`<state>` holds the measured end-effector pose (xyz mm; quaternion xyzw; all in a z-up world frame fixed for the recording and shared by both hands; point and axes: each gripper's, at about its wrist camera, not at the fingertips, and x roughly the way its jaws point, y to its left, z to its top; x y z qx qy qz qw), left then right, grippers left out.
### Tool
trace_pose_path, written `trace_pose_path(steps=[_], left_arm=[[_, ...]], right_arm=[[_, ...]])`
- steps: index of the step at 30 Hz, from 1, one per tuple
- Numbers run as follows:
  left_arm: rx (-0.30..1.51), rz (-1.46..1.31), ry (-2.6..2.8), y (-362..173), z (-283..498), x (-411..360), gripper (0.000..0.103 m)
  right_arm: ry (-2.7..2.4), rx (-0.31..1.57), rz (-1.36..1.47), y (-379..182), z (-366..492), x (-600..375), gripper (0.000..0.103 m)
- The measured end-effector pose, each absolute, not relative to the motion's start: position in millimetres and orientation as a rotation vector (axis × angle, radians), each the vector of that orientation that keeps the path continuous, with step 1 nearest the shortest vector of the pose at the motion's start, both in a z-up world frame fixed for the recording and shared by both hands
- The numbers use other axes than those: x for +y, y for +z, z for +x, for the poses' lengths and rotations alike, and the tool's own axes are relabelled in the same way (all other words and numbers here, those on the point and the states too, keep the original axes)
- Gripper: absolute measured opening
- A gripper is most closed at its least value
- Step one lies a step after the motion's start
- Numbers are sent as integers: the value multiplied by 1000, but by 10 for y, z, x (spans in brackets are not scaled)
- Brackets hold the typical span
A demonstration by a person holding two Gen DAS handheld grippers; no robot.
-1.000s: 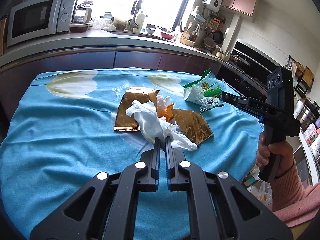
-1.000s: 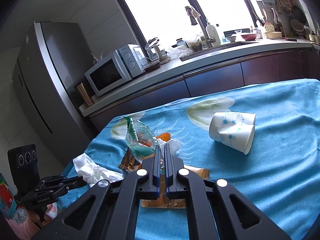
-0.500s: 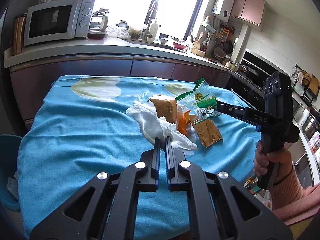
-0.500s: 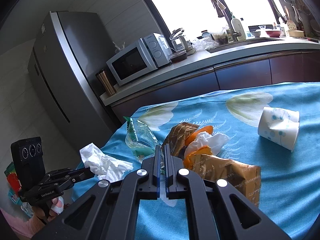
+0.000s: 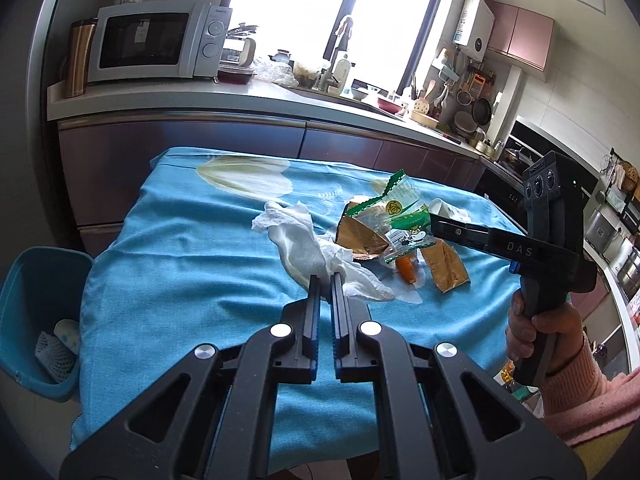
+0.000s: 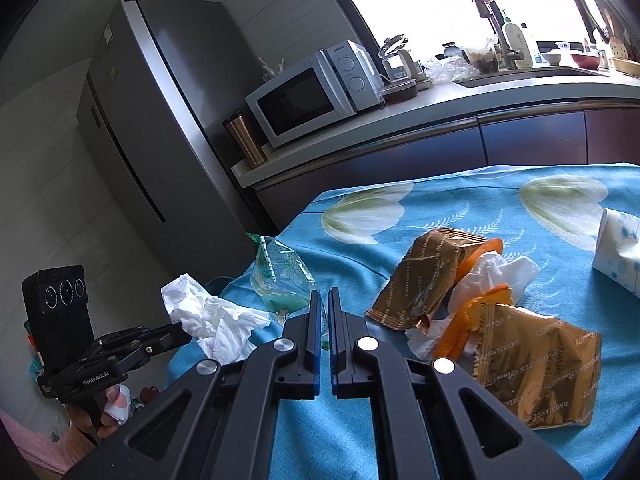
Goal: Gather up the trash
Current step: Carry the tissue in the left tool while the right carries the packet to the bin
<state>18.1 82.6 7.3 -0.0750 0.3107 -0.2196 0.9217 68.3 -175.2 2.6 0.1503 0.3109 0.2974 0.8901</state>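
In the left wrist view my left gripper (image 5: 325, 278) is shut on a crumpled white tissue (image 5: 300, 236) that hangs over the blue tablecloth (image 5: 180, 280). The right wrist view shows the same tissue (image 6: 212, 316) held past the table's left edge by the left gripper (image 6: 180, 328). My right gripper (image 6: 324, 293) is shut on a green and clear snack wrapper (image 6: 280, 276). From the left it shows as the right gripper (image 5: 434, 224) lifting the wrapper (image 5: 400, 216). Two gold wrappers (image 6: 432, 276) (image 6: 536, 372), orange peel (image 6: 480, 252) and another tissue (image 6: 504, 274) lie on the cloth.
A blue bin (image 5: 36, 320) stands on the floor left of the table, with some trash inside. A crushed paper cup (image 6: 620, 252) lies at the right of the cloth. Behind the table runs a counter with a microwave (image 5: 148, 42), and a fridge (image 6: 160, 140) stands at its left end.
Both grippers have carried their loads leftward along the table. The tissue now hangs past the left edge, the wrapper follows it, and the blue bin has come into view.
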Motion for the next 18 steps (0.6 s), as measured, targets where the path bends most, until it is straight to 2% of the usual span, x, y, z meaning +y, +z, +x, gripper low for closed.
trace_pose_path(steps=[18], left_arm=[[617, -192, -313, 99, -1, 1442, 5]], right_arm=[[760, 691, 262, 48, 816, -1093, 3]])
